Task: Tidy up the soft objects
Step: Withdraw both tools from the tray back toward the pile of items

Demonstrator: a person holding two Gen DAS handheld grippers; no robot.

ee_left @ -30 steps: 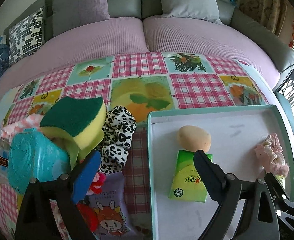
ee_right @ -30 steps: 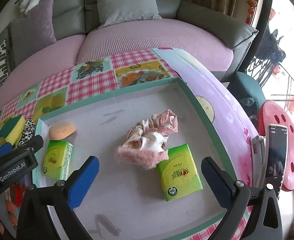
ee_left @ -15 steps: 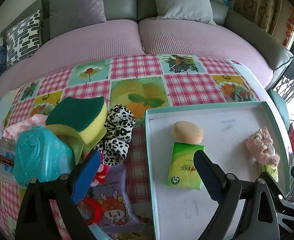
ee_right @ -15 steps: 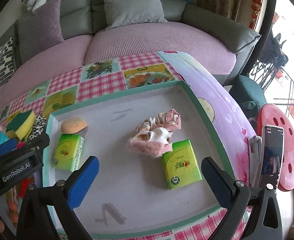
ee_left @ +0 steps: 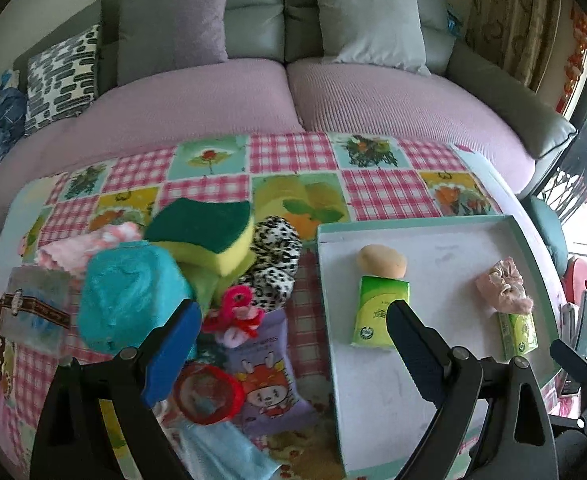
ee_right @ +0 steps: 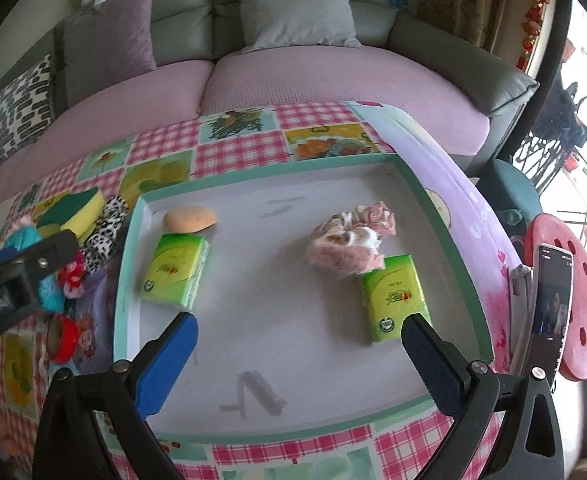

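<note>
A green-rimmed white tray (ee_right: 413,184) holds an orange sponge (ee_right: 189,218), two green tissue packs (ee_right: 175,270) (ee_right: 395,296) and a pink scrunchie (ee_right: 351,240). Left of the tray lies a pile: green-yellow sponge (ee_left: 209,236), leopard scrunchie (ee_left: 275,260), teal bundle (ee_left: 129,288), pink-red hair tie (ee_left: 235,314), purple wipes pack (ee_left: 267,376), red ring (ee_left: 207,392). My left gripper (ee_left: 293,344) is open above the pile's near edge and the tray's left rim. My right gripper (ee_right: 297,356) is open and empty above the tray's near part.
The table has a checked cloth (ee_left: 377,192). A pink-cushioned sofa (ee_left: 253,96) with pillows stands behind it. A phone (ee_right: 549,308) leans against a red stool (ee_right: 573,300) at the right. A pink cloth (ee_left: 89,244) and a packet (ee_left: 33,312) lie at the left.
Both grippers have pulled back towards me and risen, so the tray and pile sit farther off. Nothing was picked up; both stay open.
</note>
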